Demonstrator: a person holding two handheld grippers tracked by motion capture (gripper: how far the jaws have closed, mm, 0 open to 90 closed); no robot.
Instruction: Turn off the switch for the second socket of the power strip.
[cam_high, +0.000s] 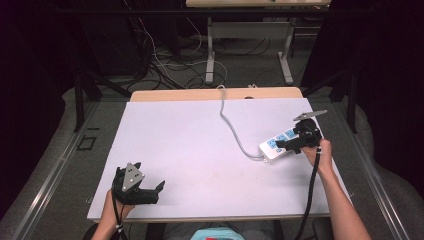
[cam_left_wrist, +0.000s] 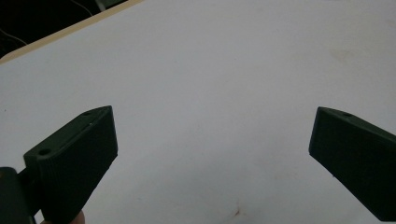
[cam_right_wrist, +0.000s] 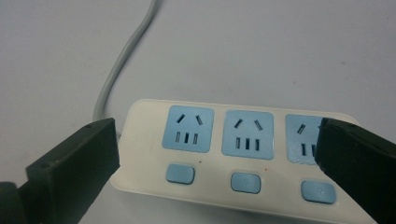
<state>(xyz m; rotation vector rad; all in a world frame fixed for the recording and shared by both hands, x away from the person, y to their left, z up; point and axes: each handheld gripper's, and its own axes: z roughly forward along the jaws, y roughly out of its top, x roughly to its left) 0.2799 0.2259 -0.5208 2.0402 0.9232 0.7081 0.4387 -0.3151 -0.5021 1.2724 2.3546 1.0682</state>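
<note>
Nearest to us in the high view is our left gripper (cam_high: 150, 190), held in the left hand (cam_high: 116, 206) at the near left corner of the white table (cam_high: 175, 145). Its jaws are spread wide and released, with nothing between them; in the left gripper view we see only bare white tabletop past the two black fingertips (cam_left_wrist: 79, 154), and a strip of the table's wooden edge (cam_left_wrist: 60, 32) beyond and to the left of them.

Our right gripper (cam_high: 285, 145), in the right hand (cam_high: 321, 153), sits over at the table's right side. Its jaws too are parted and grasp nothing. In the right gripper view the white power strip (cam_right_wrist: 219, 163) lies flat on the table just ahead of the fingers, spanning the gap between them: two blue sockets show in full, and the right-side finger (cam_right_wrist: 359, 168) covers part of a third. Blue buttons (cam_right_wrist: 245, 183) sit nearer the fingers than the sockets. The strip's grey cord (cam_right_wrist: 126, 56) leaves its end beyond the left-side finger and curves away across the table.
</note>
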